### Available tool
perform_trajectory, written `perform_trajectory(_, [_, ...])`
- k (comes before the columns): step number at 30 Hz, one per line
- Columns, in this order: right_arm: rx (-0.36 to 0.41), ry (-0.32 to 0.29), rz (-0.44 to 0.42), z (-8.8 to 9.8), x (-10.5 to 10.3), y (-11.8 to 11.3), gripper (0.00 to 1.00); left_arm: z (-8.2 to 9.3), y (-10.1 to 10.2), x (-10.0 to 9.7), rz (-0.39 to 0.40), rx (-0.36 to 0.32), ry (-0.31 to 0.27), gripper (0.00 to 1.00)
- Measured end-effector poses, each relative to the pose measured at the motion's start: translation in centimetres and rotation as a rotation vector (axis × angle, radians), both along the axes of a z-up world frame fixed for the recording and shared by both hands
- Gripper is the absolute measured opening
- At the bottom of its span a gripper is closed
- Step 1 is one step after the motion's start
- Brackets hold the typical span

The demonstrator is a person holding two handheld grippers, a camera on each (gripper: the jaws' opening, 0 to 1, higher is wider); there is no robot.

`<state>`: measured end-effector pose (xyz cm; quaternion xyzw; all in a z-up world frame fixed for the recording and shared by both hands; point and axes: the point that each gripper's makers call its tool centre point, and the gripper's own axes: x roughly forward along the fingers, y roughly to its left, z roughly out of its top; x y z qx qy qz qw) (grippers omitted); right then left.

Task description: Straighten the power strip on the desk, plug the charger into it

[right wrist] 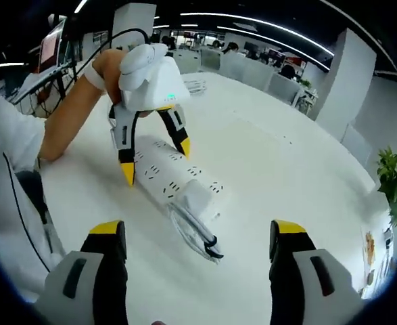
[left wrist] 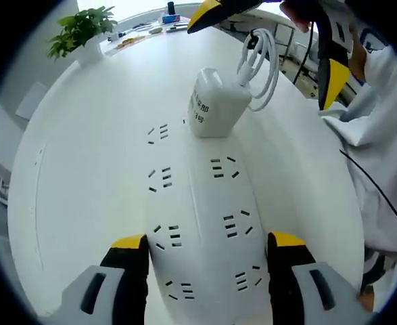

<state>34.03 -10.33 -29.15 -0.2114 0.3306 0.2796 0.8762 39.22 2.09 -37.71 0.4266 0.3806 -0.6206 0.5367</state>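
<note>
Currently the power strip [left wrist: 205, 237] lies flat on the white desk [left wrist: 90, 189], with the charger [left wrist: 215, 101] seated at its far end, coiled cable [left wrist: 259, 64] attached. Left gripper [left wrist: 208, 261] is spread, 2 jaws straddling the strip. Right gripper [right wrist: 198, 247] hangs spread above the desk, holding nothing.

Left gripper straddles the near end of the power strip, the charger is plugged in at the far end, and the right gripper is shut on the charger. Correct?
Not quite: the right gripper is open and holds nothing. The right gripper view shows its jaws wide apart, short of the charger. The left gripper does straddle the strip.
</note>
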Motion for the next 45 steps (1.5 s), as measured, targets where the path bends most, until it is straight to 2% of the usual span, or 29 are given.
perform_trajectory(7, [0.021,0.013,-0.048,-0.8,0.2,-0.8,0.83,0.0,0.0,0.0,-0.007,-0.003,-0.001,0.74])
perform_trajectory(10, [0.035,0.010,-0.047,-0.8,0.1,-0.6,0.83,0.0,0.0,0.1,-0.005,-0.003,-0.001,0.79])
perform_trajectory(14, [0.044,0.005,-0.049,-1.1,0.1,-0.6,0.84,-0.3,0.1,0.7,0.017,-0.006,-0.010,0.93])
perform_trajectory(19, [0.066,0.005,-0.055,-1.4,-0.3,-0.7,0.84,0.1,0.6,0.9,-0.009,-0.012,-0.036,0.96])
perform_trajectory(20, [0.076,-0.003,-0.053,-1.3,-0.4,-0.6,0.84,0.4,0.5,1.0,-0.007,-0.029,-0.035,0.96])
perform_trajectory(22, [0.090,-0.092,-0.014,-0.5,0.0,-0.3,0.84,1.1,-0.1,1.0,0.013,-0.076,-0.018,0.96])
perform_trajectory(26, [0.157,-0.075,-0.056,-0.5,-0.7,-0.3,0.90,2.3,0.0,0.8,0.004,-0.120,-0.035,0.96])
perform_trajectory(27, [0.167,-0.083,-0.058,-0.5,-0.8,-0.3,0.92,2.6,-0.1,1.0,0.024,-0.129,-0.043,0.96])
perform_trajectory(29, [0.181,-0.162,-0.048,0.3,-0.5,0.0,0.98,3.4,-0.5,1.6,0.083,-0.170,-0.062,0.96])
perform_trajectory(33, [0.290,-0.119,-0.083,0.1,-1.1,0.5,0.97,3.8,0.4,0.9,0.095,-0.205,-0.062,0.96])
perform_trajectory(34, [0.306,-0.141,-0.085,0.4,-0.9,0.4,0.97,3.9,0.4,0.7,0.104,-0.218,-0.058,0.96])
perform_trajectory(35, [0.322,-0.164,-0.100,0.8,-0.7,0.1,0.97,4.1,-0.1,0.5,0.140,-0.268,-0.046,0.96])
perform_trajectory(37, [0.332,-0.167,-0.106,0.9,-0.6,-0.1,0.97,4.1,-0.5,-0.1,0.164,-0.316,-0.020,0.96])
perform_trajectory(39, [0.345,-0.172,-0.106,1.0,-0.5,-0.3,0.97,3.9,-0.1,-0.9,0.162,-0.313,-0.030,0.96])
perform_trajectory(41, [0.343,-0.175,-0.101,0.9,-0.6,-0.5,0.97,4.2,0.1,-1.6,0.160,-0.343,-0.039,0.96])
perform_trajectory(45, [0.343,-0.200,-0.111,1.0,-0.5,-1.3,0.97,5.6,-0.2,-3.0,0.172,-0.458,-0.047,0.96])
